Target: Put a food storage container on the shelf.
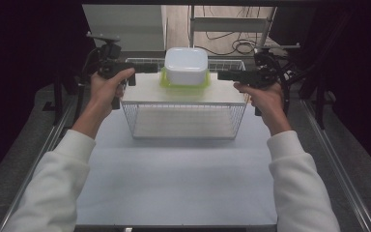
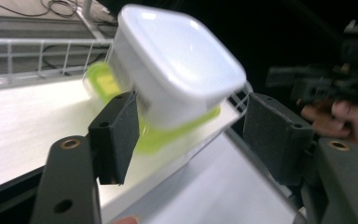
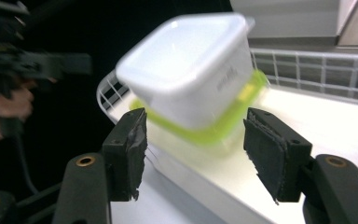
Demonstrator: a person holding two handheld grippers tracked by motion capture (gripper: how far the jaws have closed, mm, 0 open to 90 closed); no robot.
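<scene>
Container: a white plastic food container [image 1: 186, 65] stood upside down on its yellow-green lid [image 1: 165, 82], resting on a white board [image 1: 145, 92].
Board: it lay flat across the top of a white wire basket [image 1: 183, 121], covering most of the opening; the basket's rear rim showed behind the container.
Basket: it stood on the far middle of the desk [image 1: 174, 179], which carried a pale sheet.
Left gripper: the left gripper [image 1: 147, 67] was held level at the container's left, a little apart from it; in the left gripper view its jaws stood wide, with nothing pressed between them, the container [image 2: 177, 65] lying beyond them.
Right gripper: the right gripper [image 1: 222, 75] was held level at the container's right, just clear of the lid; in the right gripper view its jaws were spread apart, gripping nothing, with the container [image 3: 191, 65] ahead of them.
Hands: both hands wore white sleeves [image 1: 53, 188] that came in from the near edge.
Sharpness: the container looked blurred in both gripper views.
</scene>
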